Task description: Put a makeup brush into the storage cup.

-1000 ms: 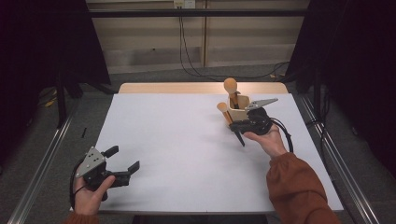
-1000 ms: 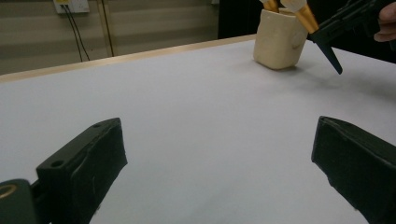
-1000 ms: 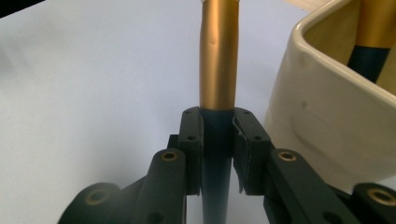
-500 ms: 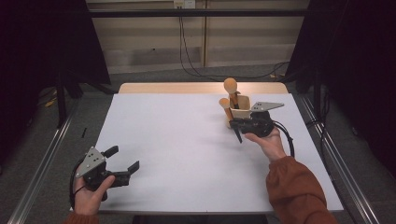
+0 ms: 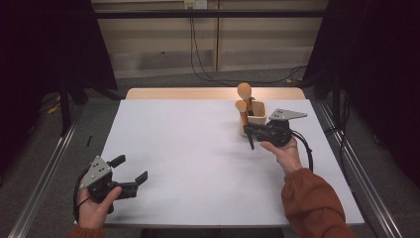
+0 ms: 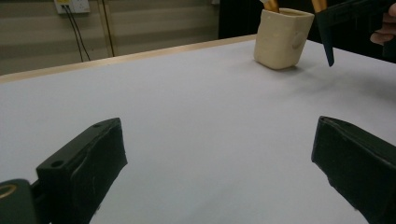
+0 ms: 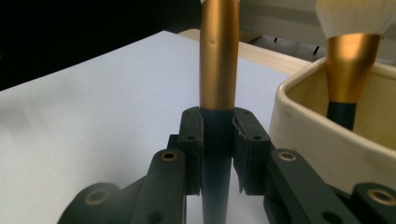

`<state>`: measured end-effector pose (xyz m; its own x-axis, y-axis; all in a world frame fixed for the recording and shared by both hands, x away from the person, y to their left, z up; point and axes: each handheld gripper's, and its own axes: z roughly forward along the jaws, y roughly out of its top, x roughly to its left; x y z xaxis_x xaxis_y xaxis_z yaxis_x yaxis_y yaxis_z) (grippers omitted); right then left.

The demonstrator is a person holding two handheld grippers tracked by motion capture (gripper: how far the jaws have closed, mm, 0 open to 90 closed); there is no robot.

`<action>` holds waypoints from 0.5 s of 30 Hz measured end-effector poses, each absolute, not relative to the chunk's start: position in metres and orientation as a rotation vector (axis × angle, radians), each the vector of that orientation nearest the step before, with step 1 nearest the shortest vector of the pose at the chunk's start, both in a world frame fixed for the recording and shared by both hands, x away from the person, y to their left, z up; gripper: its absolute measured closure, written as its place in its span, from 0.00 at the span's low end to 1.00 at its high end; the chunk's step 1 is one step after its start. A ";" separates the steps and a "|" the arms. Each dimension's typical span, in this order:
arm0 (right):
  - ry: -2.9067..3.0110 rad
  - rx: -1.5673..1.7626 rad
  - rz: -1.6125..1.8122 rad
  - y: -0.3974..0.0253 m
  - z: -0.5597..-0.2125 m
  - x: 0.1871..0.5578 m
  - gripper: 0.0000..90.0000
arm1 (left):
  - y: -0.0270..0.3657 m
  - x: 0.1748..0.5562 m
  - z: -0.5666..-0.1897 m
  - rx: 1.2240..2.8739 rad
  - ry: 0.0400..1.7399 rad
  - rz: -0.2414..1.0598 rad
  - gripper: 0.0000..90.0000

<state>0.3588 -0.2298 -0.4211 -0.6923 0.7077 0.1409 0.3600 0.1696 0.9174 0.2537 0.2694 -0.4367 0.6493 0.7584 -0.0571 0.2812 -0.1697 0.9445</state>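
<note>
Since the earlier high view, little has been shifted: the right gripper [image 5: 252,133] and the makeup brush [image 5: 242,112] clamped in it have been drawn slightly nearer the cream cup [image 5: 258,115], while the left gripper [image 5: 130,170] has been kept where it was.

The brush is held upright by its dark handle, with the jaws closed tightly on either side of it, as is seen in the right gripper view [image 7: 217,154]. Its gold ferrule [image 7: 219,56] rises above the jaws, and its tapered tip hangs clear of the table [image 5: 188,148], just beside the cup's near-left wall. Whether the brush touches the cup cannot be told.

A second brush [image 5: 245,94] is stood inside the cup, its bristles upward; its gold ferrule and dark handle are seen within the rim [image 7: 327,116] in the right gripper view.

The cup is set toward the far right corner of the white table, close to the far edge.

The left gripper is held near the near left corner, jaws spread wide with nothing between them, and is pointed across the table at the cup [image 6: 282,39], well apart from it.
</note>
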 end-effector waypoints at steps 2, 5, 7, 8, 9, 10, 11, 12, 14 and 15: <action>2.115 1.017 1.558 -0.231 -0.418 0.358 0.84 | 0.269 0.254 -0.437 1.741 0.845 0.527 0.03; 2.101 1.005 1.570 -0.231 -0.413 0.357 0.84 | 0.269 0.254 -0.437 1.743 0.843 0.528 0.03; 2.092 1.000 1.557 -0.231 -0.410 0.356 0.84 | 0.269 0.254 -0.437 1.743 0.843 0.526 0.03; 2.084 0.997 1.566 -0.232 -0.408 0.357 0.84 | 0.269 0.254 -0.437 1.743 0.843 0.528 0.03; 2.078 0.999 1.568 -0.232 -0.407 0.357 0.84 | 0.269 0.254 -0.437 1.741 0.845 0.526 0.03; 2.073 1.002 1.569 -0.233 -0.406 0.357 0.84 | 0.269 0.254 -0.437 1.738 0.847 0.525 0.03; 2.067 1.001 1.575 -0.233 -0.405 0.357 0.84 | 0.269 0.254 -0.437 1.734 0.849 0.523 0.03; 2.067 0.999 1.575 -0.234 -0.404 0.357 0.84 | 0.269 0.254 -0.437 1.733 0.849 0.523 0.03; 2.057 1.000 1.580 -0.234 -0.401 0.358 0.84 | 0.269 0.254 -0.437 1.733 0.849 0.520 0.03; 2.057 0.997 1.582 -0.234 -0.400 0.358 0.84 | 0.269 0.254 -0.437 1.734 0.849 0.519 0.03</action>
<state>0.3580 -0.2340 -0.4001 -0.6863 0.7150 0.1332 0.3122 0.1242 0.9419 0.2541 0.2686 -0.4368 0.6492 0.7576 -0.0674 0.2848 -0.1599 0.9452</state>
